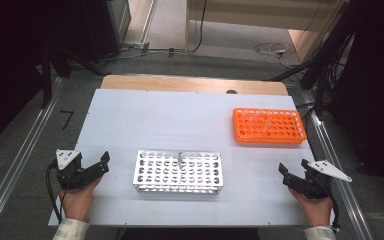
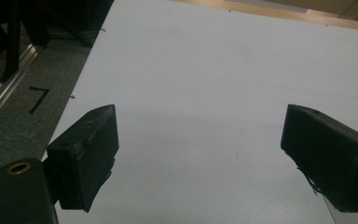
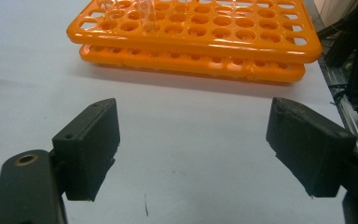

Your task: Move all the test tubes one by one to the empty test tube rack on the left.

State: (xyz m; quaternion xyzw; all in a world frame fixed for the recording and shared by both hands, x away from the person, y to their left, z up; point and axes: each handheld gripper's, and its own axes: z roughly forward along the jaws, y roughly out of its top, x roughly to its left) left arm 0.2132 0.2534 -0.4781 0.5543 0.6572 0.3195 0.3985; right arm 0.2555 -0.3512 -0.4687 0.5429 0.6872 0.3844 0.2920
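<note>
In the high view, the left tongs (image 1: 104,161) rested at the near left of the white surface (image 1: 180,120), held in a hand (image 1: 78,200) that came in from the near edge, with the jaws spread apart and nothing between them. The right tongs (image 1: 293,168) sat at the near right, held in the other hand (image 1: 316,209), likewise released and empty. A silver rack (image 1: 178,172) stood on the surface between the two tongs, nearer the left ones but apart from both. An orange rack (image 1: 269,126) lay farther off at the right, beyond the right tongs and well apart from them, with what looked like clear tubes standing in it, too faint to count. In the left gripper view, the left tongs (image 2: 200,154) showed two black jaws standing wide, with bare white surface (image 2: 205,84) between and beyond them, and grey floor with a metal rail at the left. In the right gripper view, the right tongs (image 3: 193,149) were also spread wide over the surface (image 3: 186,140), gripping nothing, and the orange rack (image 3: 200,32) lay straight ahead at the far side, with a clear tube (image 3: 144,11) upright in one of its holes.
</note>
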